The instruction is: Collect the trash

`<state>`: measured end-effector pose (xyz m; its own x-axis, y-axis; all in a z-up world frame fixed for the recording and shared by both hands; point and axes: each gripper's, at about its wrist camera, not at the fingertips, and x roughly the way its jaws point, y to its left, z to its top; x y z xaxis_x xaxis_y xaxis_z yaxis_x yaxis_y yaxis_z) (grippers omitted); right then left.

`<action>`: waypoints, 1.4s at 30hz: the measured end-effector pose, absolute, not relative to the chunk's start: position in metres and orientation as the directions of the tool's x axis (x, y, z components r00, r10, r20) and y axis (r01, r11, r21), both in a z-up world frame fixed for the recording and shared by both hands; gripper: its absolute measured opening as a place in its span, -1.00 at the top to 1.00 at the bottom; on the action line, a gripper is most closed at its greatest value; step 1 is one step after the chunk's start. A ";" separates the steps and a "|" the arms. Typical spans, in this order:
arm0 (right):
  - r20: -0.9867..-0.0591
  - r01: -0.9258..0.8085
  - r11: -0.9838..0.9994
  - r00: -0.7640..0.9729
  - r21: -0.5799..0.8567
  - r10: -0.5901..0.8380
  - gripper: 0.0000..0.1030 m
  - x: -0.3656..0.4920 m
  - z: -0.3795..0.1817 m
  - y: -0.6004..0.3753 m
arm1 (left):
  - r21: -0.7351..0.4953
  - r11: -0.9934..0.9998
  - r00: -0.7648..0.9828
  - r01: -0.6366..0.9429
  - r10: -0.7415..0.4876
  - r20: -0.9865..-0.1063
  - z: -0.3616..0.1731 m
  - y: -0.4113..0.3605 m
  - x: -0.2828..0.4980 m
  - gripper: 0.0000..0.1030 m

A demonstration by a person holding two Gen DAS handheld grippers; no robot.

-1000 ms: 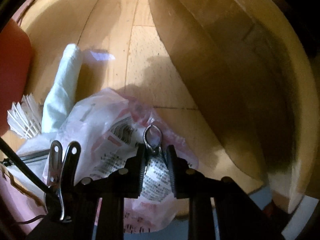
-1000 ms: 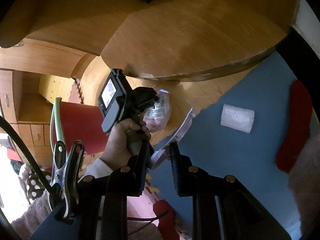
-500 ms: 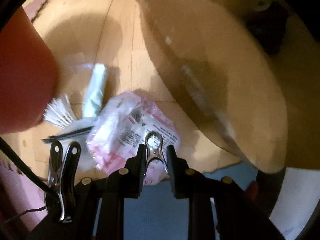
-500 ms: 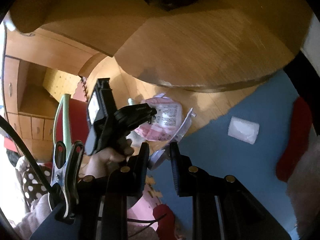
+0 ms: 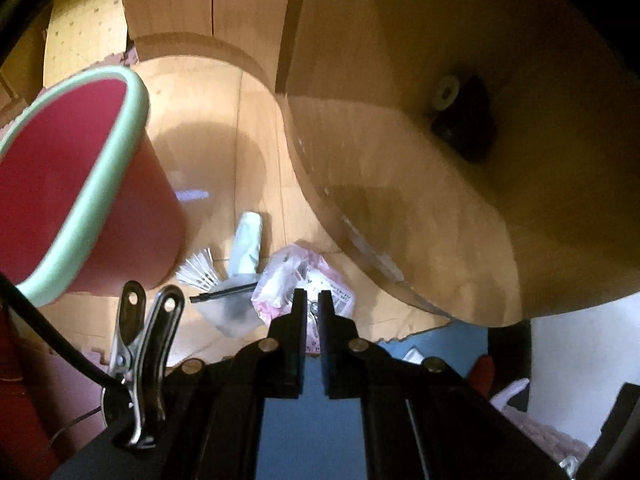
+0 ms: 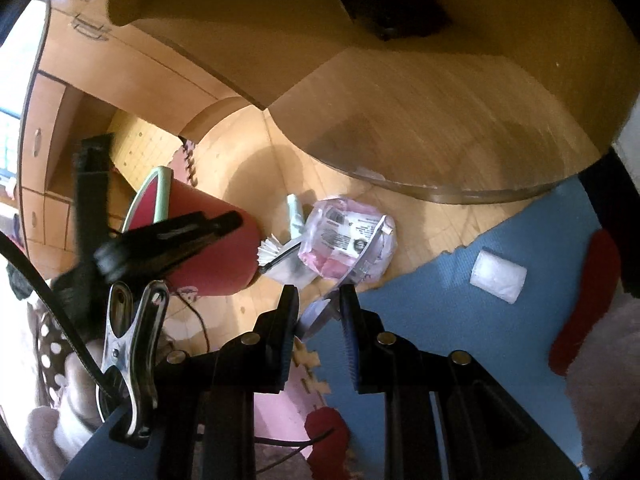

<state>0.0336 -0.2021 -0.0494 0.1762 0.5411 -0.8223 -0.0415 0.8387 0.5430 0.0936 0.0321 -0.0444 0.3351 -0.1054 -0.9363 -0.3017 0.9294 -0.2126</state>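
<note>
Under the round wooden table (image 6: 440, 140), on smooth plank floor (image 5: 256, 140), lies the trash: a crinkled pink-and-white plastic wrapper (image 6: 344, 236) touching a pale green roll (image 5: 248, 244) and a feathered shuttlecock (image 5: 200, 270). A red bin (image 5: 80, 184) with a mint rim stands just beside it. The blue foam mat (image 6: 460, 320), with a jagged edge, carries a white wad (image 6: 498, 280) in open space. The left gripper (image 5: 313, 300) jaws have just been closing to a narrow slit, with a small metal glint between the tips. The right gripper (image 6: 318, 296) jaws hold a clear plastic strip (image 6: 320, 312).

floor (image 5: 256, 128): glossy wood | wrapper (image 6: 344, 240): crinkled plastic | bin (image 5: 132, 216): smooth plastic
</note>
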 end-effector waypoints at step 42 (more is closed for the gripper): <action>-0.778 -0.100 0.816 0.253 0.570 0.575 0.57 0.020 0.018 -0.274 | -0.169 0.953 0.046 -0.252 -0.162 -0.986 -0.185 -0.033 0.120 0.45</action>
